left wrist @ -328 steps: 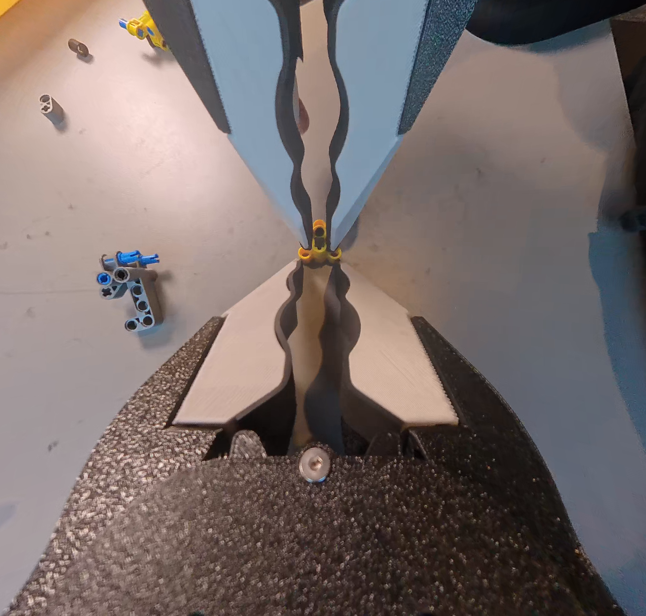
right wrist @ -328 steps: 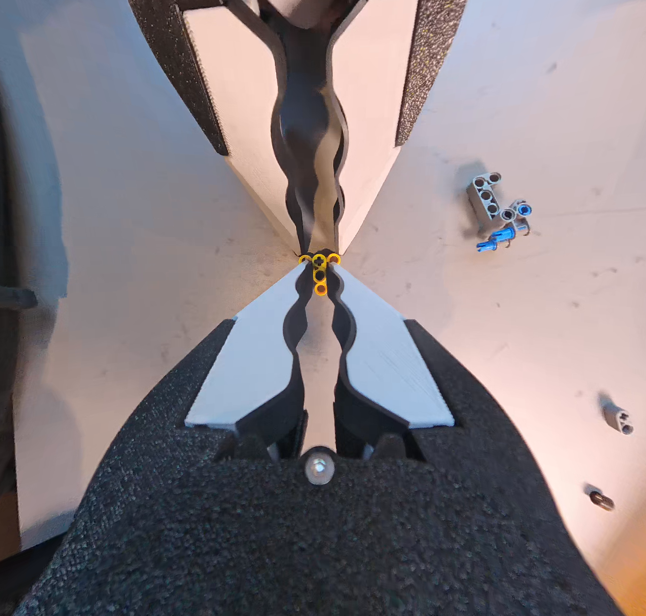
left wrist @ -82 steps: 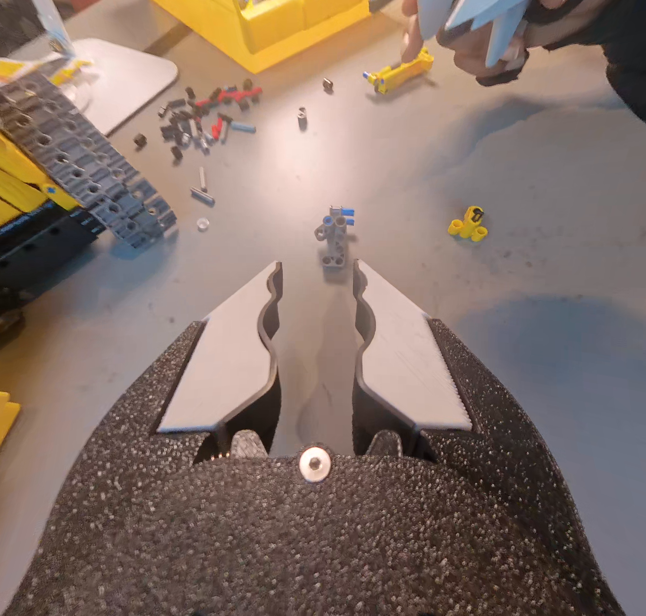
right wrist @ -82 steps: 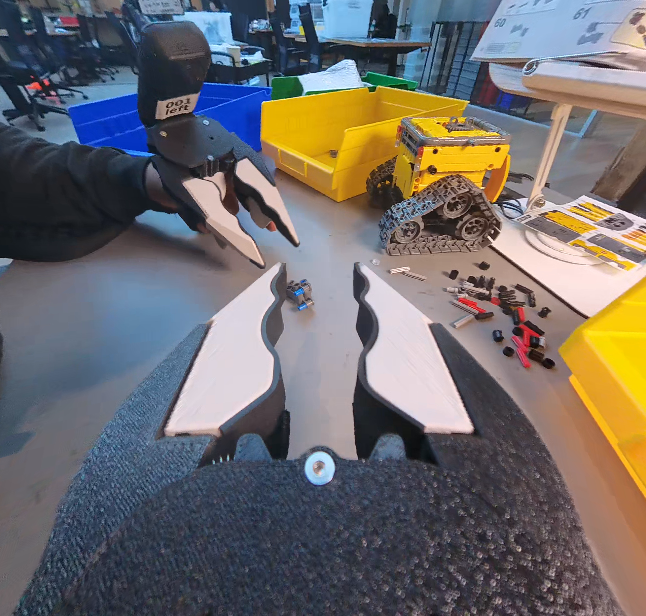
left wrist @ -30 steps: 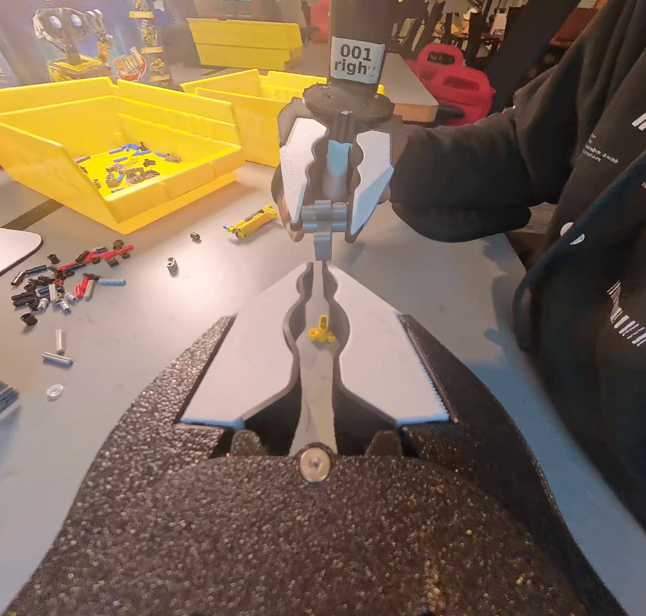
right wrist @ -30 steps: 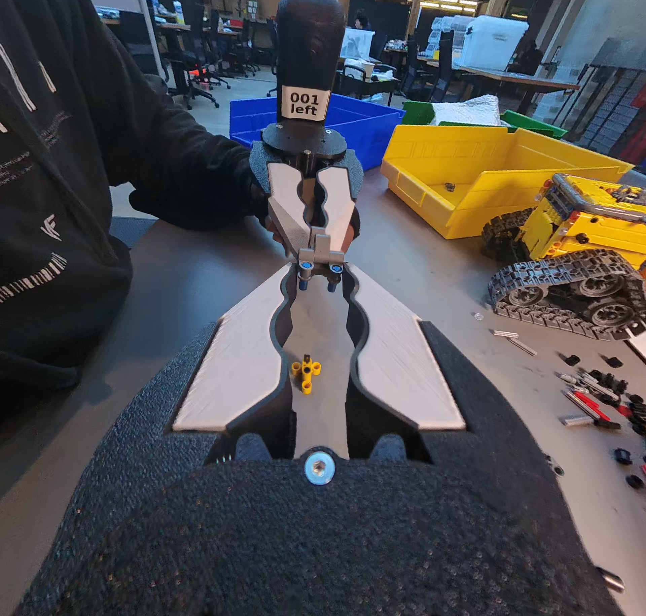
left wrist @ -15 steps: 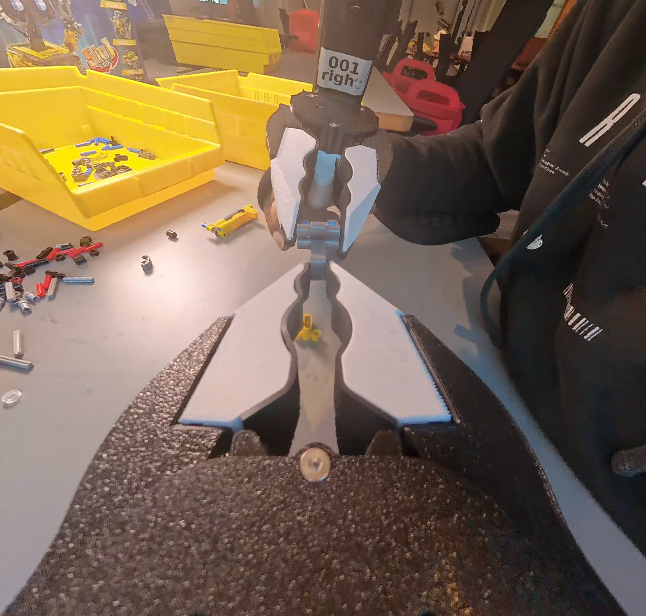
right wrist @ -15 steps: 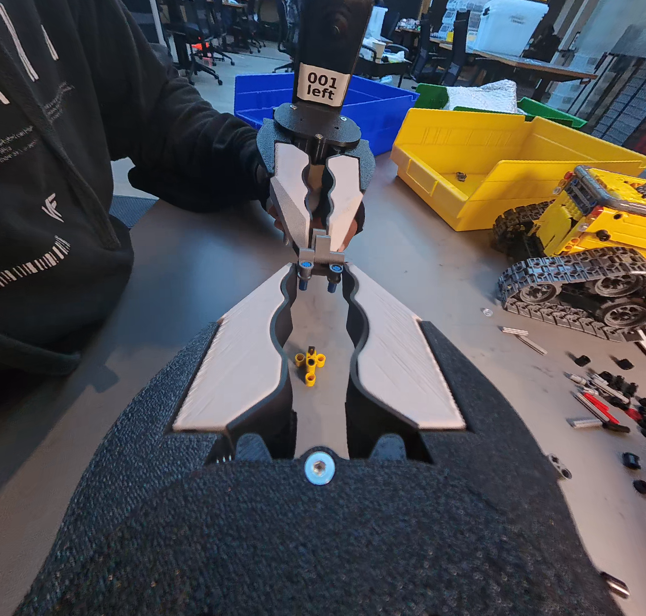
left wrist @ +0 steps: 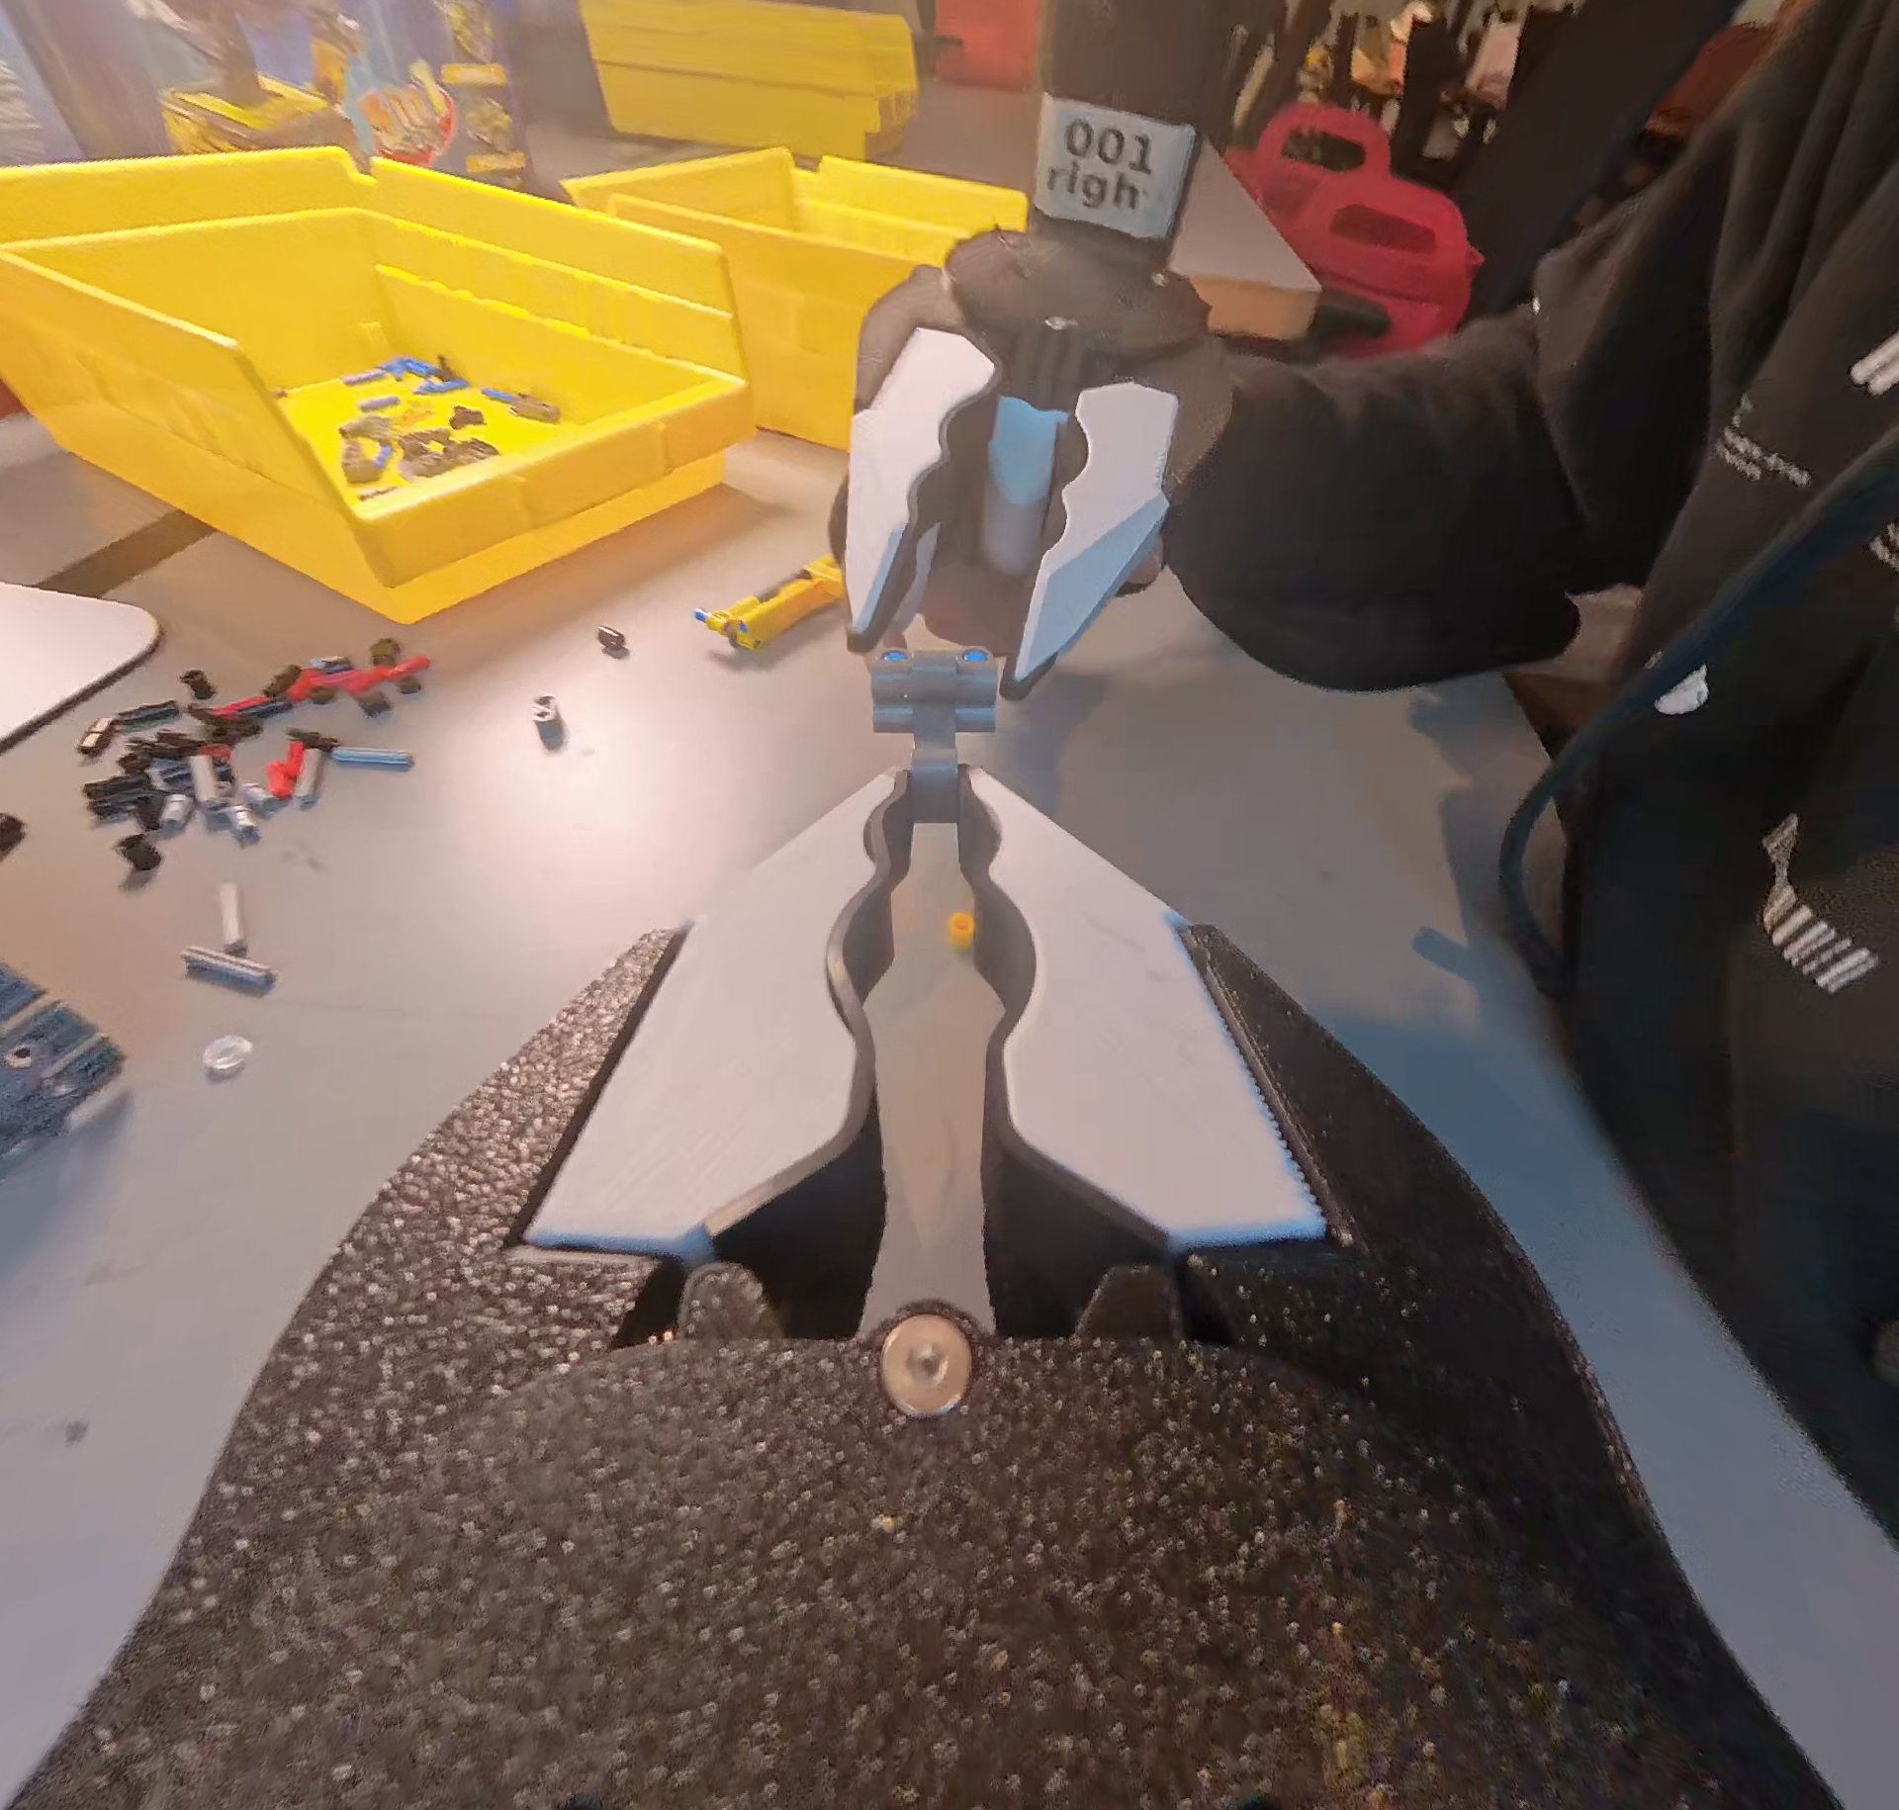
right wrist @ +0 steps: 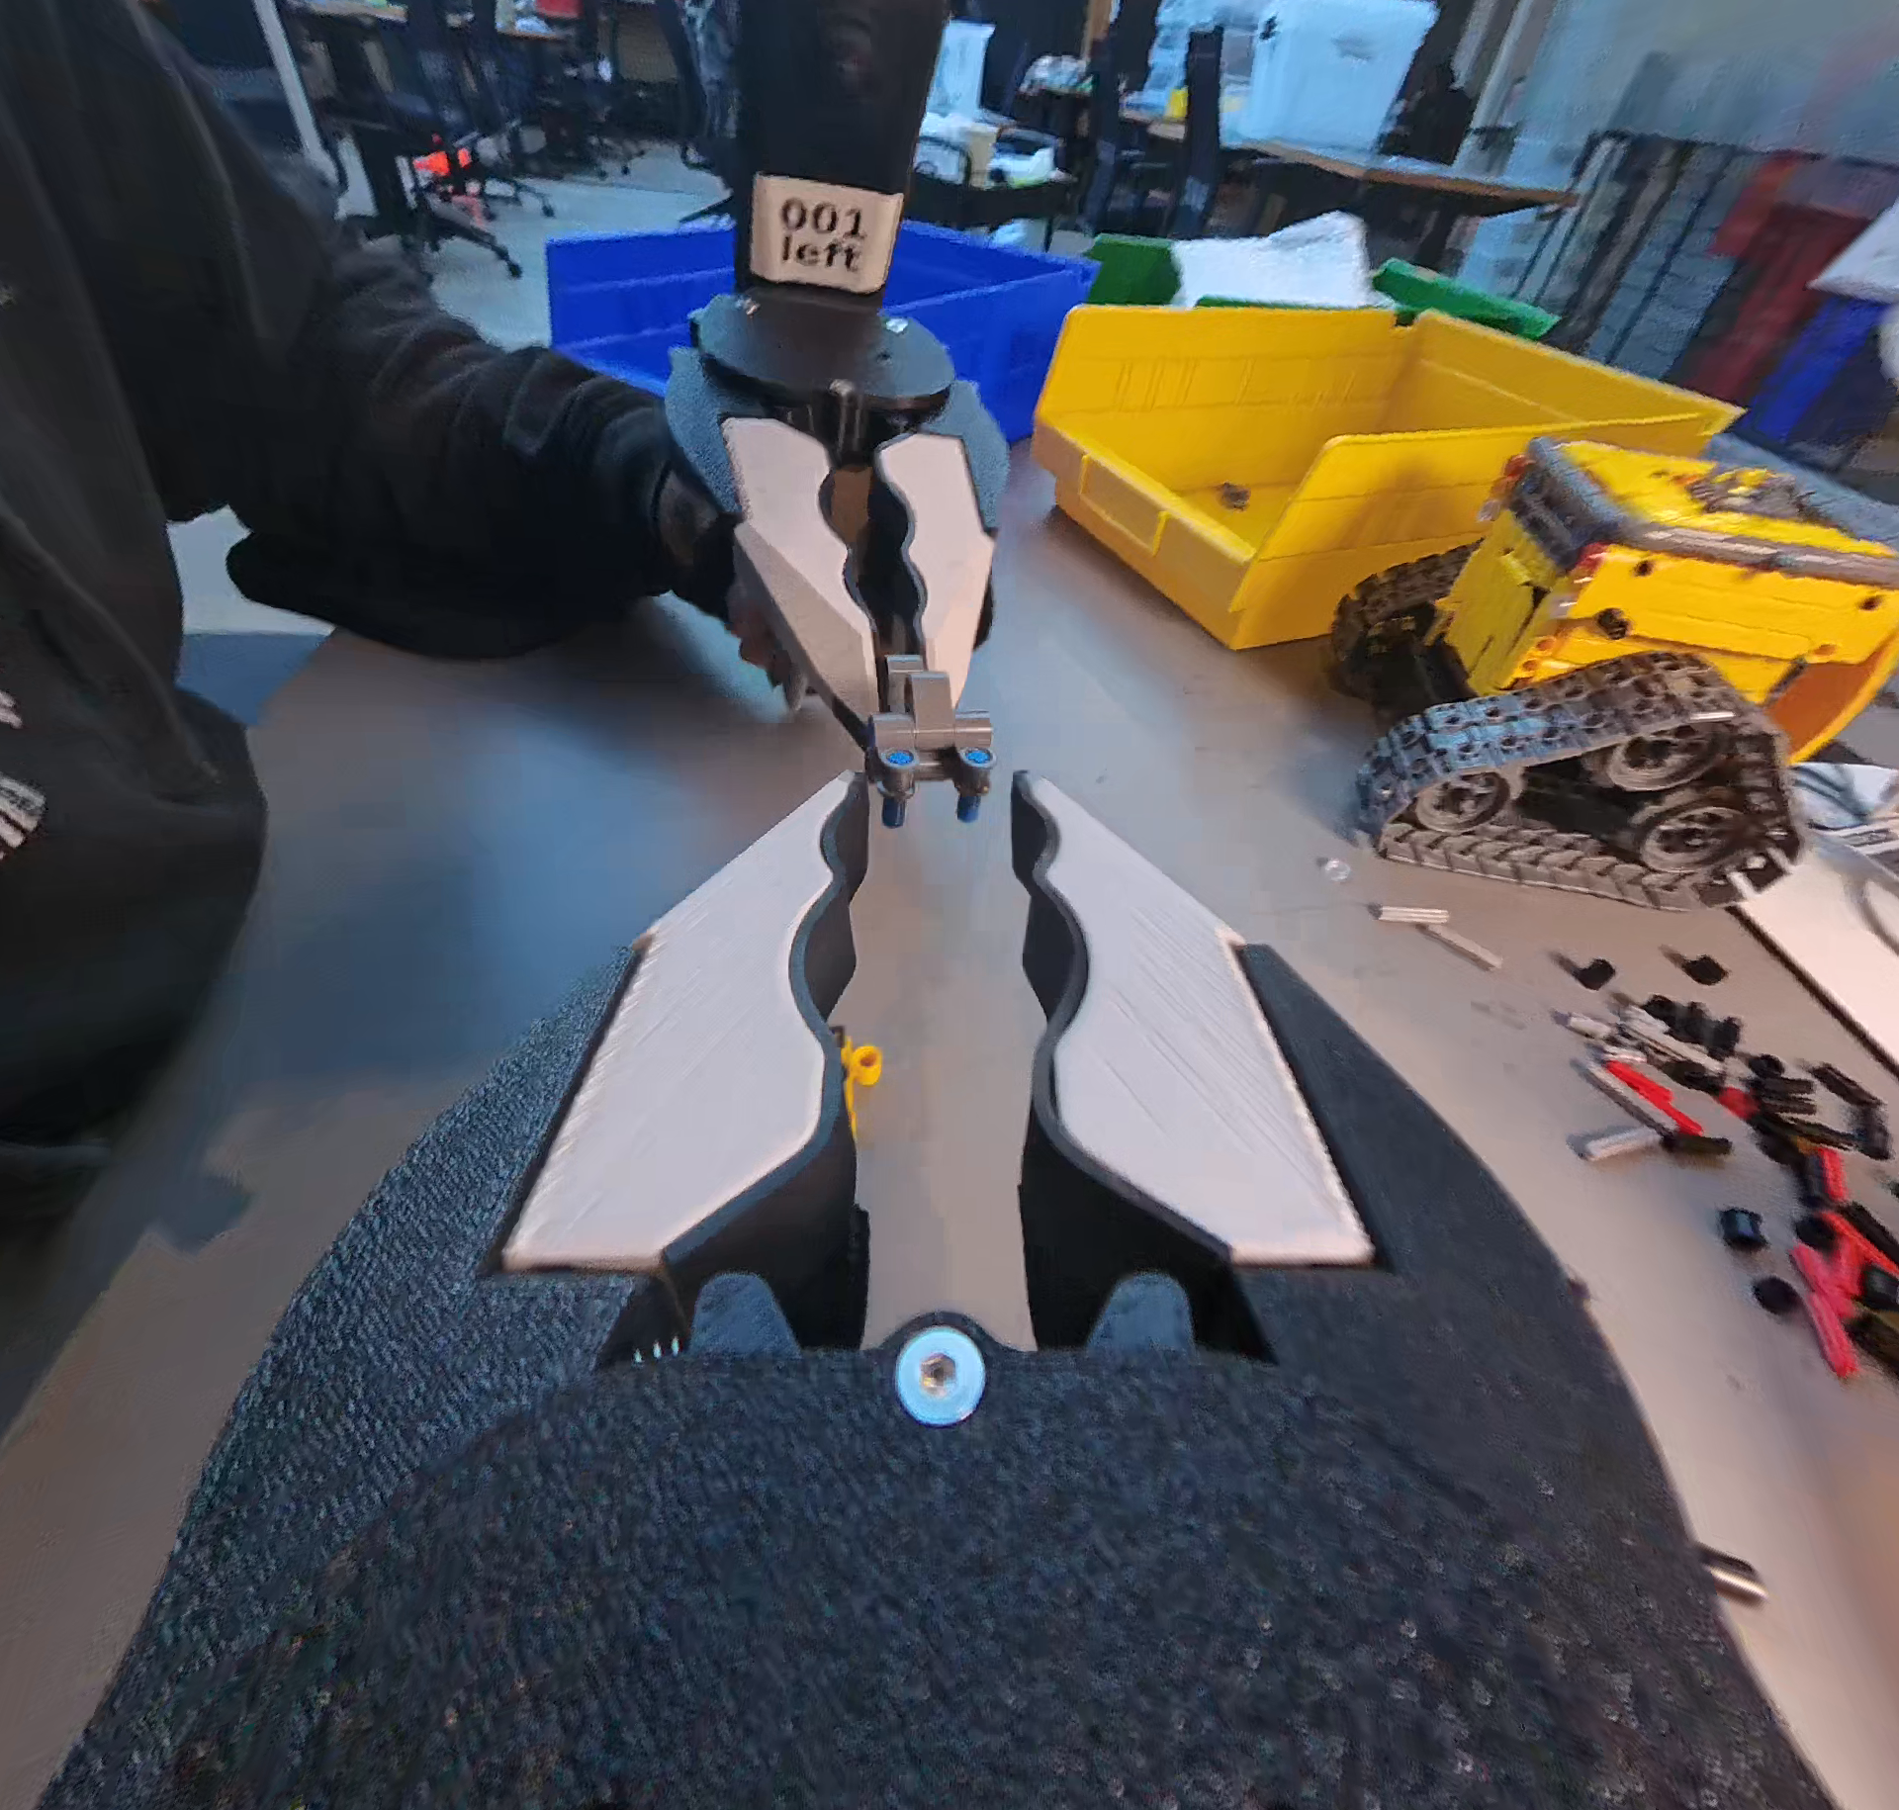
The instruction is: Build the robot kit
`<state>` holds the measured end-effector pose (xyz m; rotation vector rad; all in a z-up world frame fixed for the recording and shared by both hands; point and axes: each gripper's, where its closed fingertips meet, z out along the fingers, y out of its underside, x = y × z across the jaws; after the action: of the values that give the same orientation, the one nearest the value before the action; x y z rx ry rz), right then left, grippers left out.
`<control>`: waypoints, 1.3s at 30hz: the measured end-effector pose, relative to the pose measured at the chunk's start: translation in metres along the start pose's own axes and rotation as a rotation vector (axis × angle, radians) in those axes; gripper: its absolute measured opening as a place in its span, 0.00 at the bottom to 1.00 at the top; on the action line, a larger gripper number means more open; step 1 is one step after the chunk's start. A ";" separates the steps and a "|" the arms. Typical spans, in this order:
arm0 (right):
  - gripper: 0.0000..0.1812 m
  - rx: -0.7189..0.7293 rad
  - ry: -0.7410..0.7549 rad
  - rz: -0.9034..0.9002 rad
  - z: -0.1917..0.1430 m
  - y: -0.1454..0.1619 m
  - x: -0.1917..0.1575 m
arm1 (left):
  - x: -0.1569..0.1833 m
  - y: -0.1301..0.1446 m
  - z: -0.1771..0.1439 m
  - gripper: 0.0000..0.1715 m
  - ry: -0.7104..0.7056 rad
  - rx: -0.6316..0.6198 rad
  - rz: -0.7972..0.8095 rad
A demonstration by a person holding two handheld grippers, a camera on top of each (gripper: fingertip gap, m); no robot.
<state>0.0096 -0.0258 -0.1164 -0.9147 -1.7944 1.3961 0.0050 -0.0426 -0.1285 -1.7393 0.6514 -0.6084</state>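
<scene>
My left gripper (left wrist: 933,784) is shut on the stem of a small grey assembly with two blue pins (left wrist: 933,697) and holds it above the grey table (left wrist: 514,887). My right gripper (right wrist: 935,784) is open, its tips on either side of the assembly's (right wrist: 930,733) crossbar and just short of it. In the left wrist view the right gripper (left wrist: 940,661) faces me with spread fingers. In the right wrist view the left gripper (right wrist: 909,702) pinches the assembly from behind. A small yellow connector (left wrist: 959,928) lies on the table below and also shows in the right wrist view (right wrist: 861,1062).
Yellow bins (left wrist: 534,517) (right wrist: 1285,569) and a blue bin (right wrist: 637,301) stand at the back. A yellow tracked model (right wrist: 1644,630) is at the right. Loose black, red and grey parts (left wrist: 206,754) (right wrist: 1747,1093) lie scattered. A yellow-blue piece (left wrist: 771,610) lies near. Black sleeves hold both grippers. Left and right tips are no more than a few centimetres apart. From either gripper's tips it is about 9 centimeters to the small yellow connector (left wrist: 959,928).
My right gripper, shut on the assembly's crossbar half a second ago, has opened and let go. The left gripper still holds the stem. The views shifted slightly.
</scene>
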 end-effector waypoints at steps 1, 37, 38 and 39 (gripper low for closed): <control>0.15 0.036 0.035 0.007 -0.003 -0.007 0.007 | -0.005 -0.004 -0.003 0.04 -0.018 0.025 -0.015; 0.00 0.238 0.170 0.080 0.011 -0.054 0.031 | -0.012 -0.055 -0.028 0.04 0.031 0.335 -0.275; 0.00 0.226 0.164 0.077 0.011 -0.052 0.031 | -0.012 -0.054 -0.028 0.04 0.029 0.328 -0.272; 0.00 0.208 0.165 0.069 0.010 -0.050 0.032 | -0.012 -0.053 -0.026 0.04 0.025 0.315 -0.262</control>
<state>-0.0215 -0.0121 -0.0664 -0.9579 -1.4781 1.4734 -0.0156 -0.0407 -0.0722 -1.5312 0.3235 -0.8670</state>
